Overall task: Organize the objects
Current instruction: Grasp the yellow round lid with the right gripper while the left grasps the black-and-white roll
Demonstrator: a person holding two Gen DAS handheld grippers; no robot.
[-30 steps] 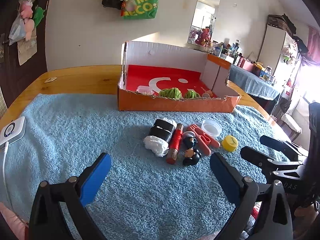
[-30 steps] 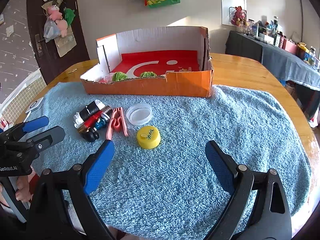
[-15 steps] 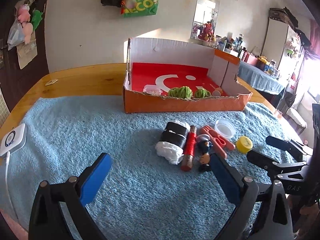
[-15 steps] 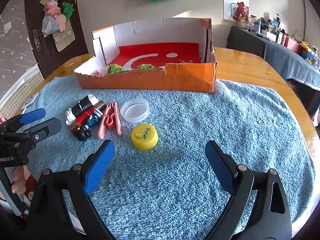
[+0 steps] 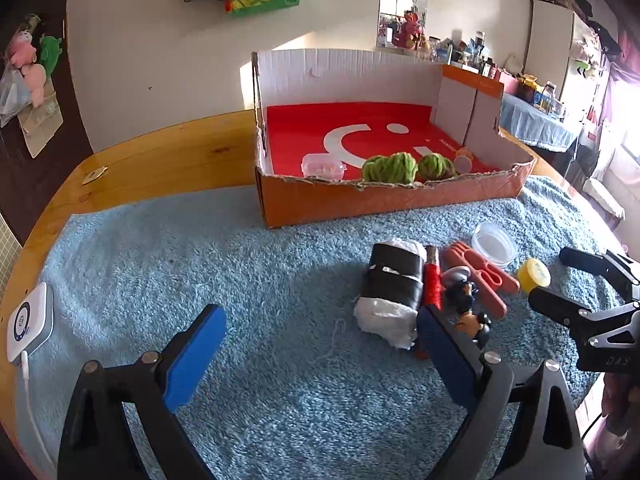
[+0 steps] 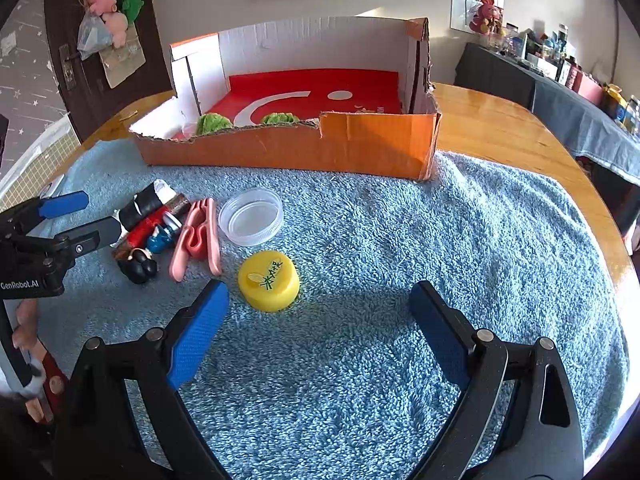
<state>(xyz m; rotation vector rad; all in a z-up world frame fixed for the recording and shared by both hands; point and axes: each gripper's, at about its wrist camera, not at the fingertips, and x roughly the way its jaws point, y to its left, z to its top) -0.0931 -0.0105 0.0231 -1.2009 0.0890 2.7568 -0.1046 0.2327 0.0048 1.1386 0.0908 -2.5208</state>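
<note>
An orange cardboard box (image 5: 384, 200) with a red floor stands at the back of the blue towel (image 5: 240, 280); it holds two green yarn balls (image 5: 390, 166) and a small clear tub (image 5: 323, 166). Loose on the towel lie a black-and-white roll (image 5: 394, 286), a red spool (image 5: 432, 280), a small figurine (image 5: 468, 308), pink scissors (image 6: 198, 236), a clear lid (image 6: 251, 216) and a yellow cap (image 6: 269, 280). My left gripper (image 5: 320, 356) is open and empty, its right finger beside the roll. My right gripper (image 6: 318, 326) is open and empty, just short of the yellow cap.
A white device with a cable (image 5: 28, 324) lies at the towel's left edge. The wooden table (image 6: 500, 128) shows around the towel. A cluttered side table (image 6: 580, 92) stands at the far right.
Both grippers have moved forward toward the loose objects and the box, which look nearer. Both stayed open. No object has moved.
</note>
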